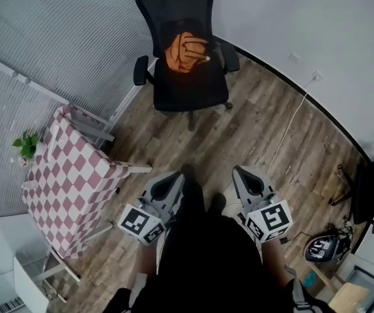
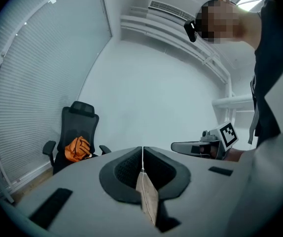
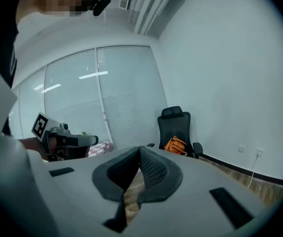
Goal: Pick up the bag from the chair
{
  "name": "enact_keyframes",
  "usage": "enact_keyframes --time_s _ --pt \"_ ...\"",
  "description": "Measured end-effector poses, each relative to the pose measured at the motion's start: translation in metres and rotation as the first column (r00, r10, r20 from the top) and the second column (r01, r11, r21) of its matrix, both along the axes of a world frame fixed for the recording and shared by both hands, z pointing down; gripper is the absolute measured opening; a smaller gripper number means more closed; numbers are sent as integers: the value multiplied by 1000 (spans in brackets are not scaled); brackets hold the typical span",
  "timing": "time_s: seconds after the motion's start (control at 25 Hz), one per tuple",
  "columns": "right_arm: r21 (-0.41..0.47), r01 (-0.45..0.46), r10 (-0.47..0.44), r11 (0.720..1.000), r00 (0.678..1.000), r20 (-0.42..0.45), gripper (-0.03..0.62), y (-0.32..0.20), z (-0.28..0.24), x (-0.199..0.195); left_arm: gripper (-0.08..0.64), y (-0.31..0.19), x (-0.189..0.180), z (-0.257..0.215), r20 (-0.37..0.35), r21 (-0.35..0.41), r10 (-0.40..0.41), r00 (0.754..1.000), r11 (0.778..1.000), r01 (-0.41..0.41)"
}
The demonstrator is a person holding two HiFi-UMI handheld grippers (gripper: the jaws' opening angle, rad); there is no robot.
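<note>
Far left: small table (image 1: 70, 188) under a pink-and-white check cloth, with a potted plant (image 1: 27, 146) at its far left corner, up against the blinds.

Just off the table's right edge is the left gripper (image 1: 172, 180). It's held low in front of the person's body, roughly level, marker cube back toward the torso, nose aimed across the floor at the chair. Jaws are pressed together, pads meeting on a thin line, with nothing between them.

Straight ahead, well past the table's far right corner, the black office chair (image 1: 186, 87) stands against the wall. The orange bag (image 1: 186, 51) sits on its seat, leaning on the backrest between the armrests — well apart from both grippers, untouched.

The right gripper (image 1: 242, 173) is in the same pose as the left: side by side, parallel, low, pointing at the chair. Its jaws are also closed on nothing; only floorboards show below the pads.

Further right: white cable (image 1: 290, 124) running from a wall socket across the wood floor, a second dark chair (image 1: 373, 194) at the edge, and a black helmet-like object (image 1: 320, 247) on the floor — can't tell exactly what it is.
</note>
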State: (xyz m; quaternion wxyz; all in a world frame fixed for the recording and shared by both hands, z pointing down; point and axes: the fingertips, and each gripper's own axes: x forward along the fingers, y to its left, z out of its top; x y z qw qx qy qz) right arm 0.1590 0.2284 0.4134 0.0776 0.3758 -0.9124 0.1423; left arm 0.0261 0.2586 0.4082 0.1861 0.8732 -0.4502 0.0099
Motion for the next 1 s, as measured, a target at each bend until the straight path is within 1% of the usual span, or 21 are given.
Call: enact_keyframes --time_s 0.2,0.32,0.44,0.56,0.68,0.8,0.88,0.96,1.0 --pt "20 -31 31 999 999 -5 20 -59 -15 -34 34 -64 -33 -18 -15 54 31 999 998 -30" --pt "38 -40 40 998 999 -6 19 -90 -25 -59 34 -95 -56 -23 -20 73 47 999 996 -45" --pt "45 -54 54 998 998 -6 20 -114 -29 -82 34 -123 -79 -20 -16 74 58 998 996 -57" --pt "49 -62 63 997 997 -34 20 -133 -27 -100 34 -148 -101 -11 -13 74 69 998 995 -68" --pt "44 -77 79 996 995 -62 20 -147 -22 -117 34 -171 -121 -8 -33 58 66 997 996 -64" --pt "31 -97 99 995 993 -72 20 -156 -19 -128 34 -183 -127 -1 -27 45 119 992 992 -118" --pt "34 -96 98 995 991 -95 20 -163 -17 -130 34 -192 -126 3 -21 32 150 989 988 -149" --pt "39 -98 102 994 989 -106 20 -171 -16 -129 34 -203 -128 5 -35 21 151 988 988 -150" --pt "36 -105 108 994 989 -98 20 -175 -17 -128 34 -208 -129 5 -44 17 146 988 989 -145"
